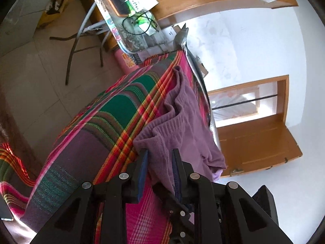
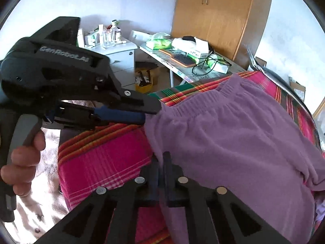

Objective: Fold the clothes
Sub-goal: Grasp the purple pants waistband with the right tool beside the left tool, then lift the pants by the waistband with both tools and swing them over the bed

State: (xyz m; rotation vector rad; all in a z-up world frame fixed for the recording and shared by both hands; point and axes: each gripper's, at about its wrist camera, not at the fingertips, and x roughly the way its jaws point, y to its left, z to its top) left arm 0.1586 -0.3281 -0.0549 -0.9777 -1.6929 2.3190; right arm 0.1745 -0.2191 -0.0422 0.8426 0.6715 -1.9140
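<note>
Both tongs (image 2: 160, 158) seemingly pinching purple garment (image 2: 233, 134), striped blanket (image 2: 105, 154) beneath

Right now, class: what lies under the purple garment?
The purple garment lies on a striped, multicoloured blanket, pink and green showing around it. What the blanket covers beneath stays hidden.

Daylight filled both views, bright and even, washing the white wall (image 1: 254, 46) nearly blank. Both pictures bowed strongly toward dark, round fisheye edges. The far wardrobe (image 2: 219, 14) looked slightly soft. Near black gripper parts sat in shade, and shadows on the cloth stayed faint.
</note>
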